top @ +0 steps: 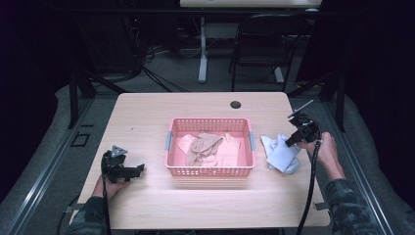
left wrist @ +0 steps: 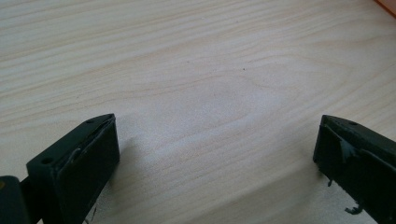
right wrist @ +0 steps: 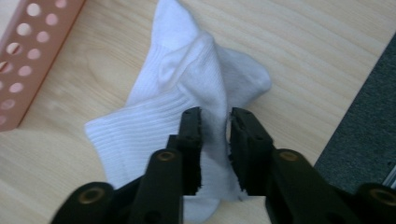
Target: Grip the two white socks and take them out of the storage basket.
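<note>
A pair of white socks lies crumpled on the table right of the pink basket. My right gripper pinches a raised fold of the white socks, its jaws nearly together with fabric between them. Inside the basket lie beige and pale pink socks. My left gripper rests low on the table at the left, jaws wide apart over bare wood, holding nothing.
The wooden table has a dark cable hole at the back. The basket's perforated wall is close to the socks. Grey floor lies just past the table's right edge. A black chair stands behind the table.
</note>
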A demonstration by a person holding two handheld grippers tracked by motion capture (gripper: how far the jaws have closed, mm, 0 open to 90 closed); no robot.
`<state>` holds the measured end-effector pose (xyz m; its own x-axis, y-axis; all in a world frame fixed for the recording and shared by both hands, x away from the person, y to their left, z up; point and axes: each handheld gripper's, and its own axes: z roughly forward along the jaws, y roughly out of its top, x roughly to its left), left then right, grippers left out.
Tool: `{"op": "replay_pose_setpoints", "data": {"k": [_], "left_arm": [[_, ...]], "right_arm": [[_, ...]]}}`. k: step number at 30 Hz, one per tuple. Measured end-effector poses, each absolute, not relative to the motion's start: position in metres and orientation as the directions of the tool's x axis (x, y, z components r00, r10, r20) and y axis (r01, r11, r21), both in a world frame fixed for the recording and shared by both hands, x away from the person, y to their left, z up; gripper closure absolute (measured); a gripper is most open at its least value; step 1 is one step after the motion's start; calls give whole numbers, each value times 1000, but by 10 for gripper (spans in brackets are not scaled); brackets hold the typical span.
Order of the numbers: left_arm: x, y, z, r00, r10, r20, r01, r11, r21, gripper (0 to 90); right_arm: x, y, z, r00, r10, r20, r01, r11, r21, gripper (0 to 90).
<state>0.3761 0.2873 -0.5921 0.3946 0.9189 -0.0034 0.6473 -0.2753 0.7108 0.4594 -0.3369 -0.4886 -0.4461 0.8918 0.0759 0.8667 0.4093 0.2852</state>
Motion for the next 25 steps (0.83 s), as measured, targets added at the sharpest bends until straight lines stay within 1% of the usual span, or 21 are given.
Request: {"op": "replay_pose_setpoints", "data": {"k": [1, 3, 5, 6, 8, 10, 12, 13, 14, 15, 18, 19, 25], "left_arm": [[376, 287, -592, 394, 919, -4, 648, -275, 710, 3], [376, 287, -592, 394, 919, -4, 648, -275, 710, 3], [376, 287, -592, 395, 919, -3, 647, -275, 711, 3], [376, 287, -592, 395, 919, -3, 647, -276, 711, 3], [376, 287, -592, 395, 919, -3, 647, -276, 711, 3], [376, 287, -592, 395, 919, -3, 647, -276, 711, 2], [376, 287, -592, 396, 918, -3, 646, -276, 711, 3], [376, 287, -592, 396, 918, -3, 645, -276, 713, 3], [376, 287, -592, 396, 918, -3, 645, -276, 713, 3], [376, 287, -592, 396, 918, -3, 645, -276, 712, 3], [376, 287, -592, 398, 917, -4, 645, -277, 713, 3], [376, 287, -592, 398, 917, -4, 645, -277, 712, 3], [376, 287, -592, 399, 917, -4, 644, -278, 712, 3]], "right_arm": [[459, -338, -488, -455, 888, 68, 864, 422, 273, 711], [456, -340, -487, -447, 892, 63, 862, 411, 297, 665], [451, -342, -483, -433, 900, 51, 860, 396, 320, 559], [448, -343, -479, -429, 902, 46, 858, 391, 333, 521], [439, -345, -471, -418, 908, 38, 850, 376, 369, 400], [429, -345, -467, -415, 909, 43, 840, 364, 403, 321], [417, -345, -466, -433, 901, 15, 818, 385, 427, 253], [410, -344, -467, -435, 900, 31, 819, 381, 429, 188], [403, -344, -469, -439, 898, 30, 815, 384, 435, 152], [396, -344, -473, -448, 894, 26, 802, 389, 453, 139], [386, -344, -479, -451, 892, 26, 817, 401, 414, 59], [383, -345, -481, -448, 893, 45, 821, 391, 416, 41], [375, -348, -485, -448, 893, 47, 822, 391, 414, 33]]}}
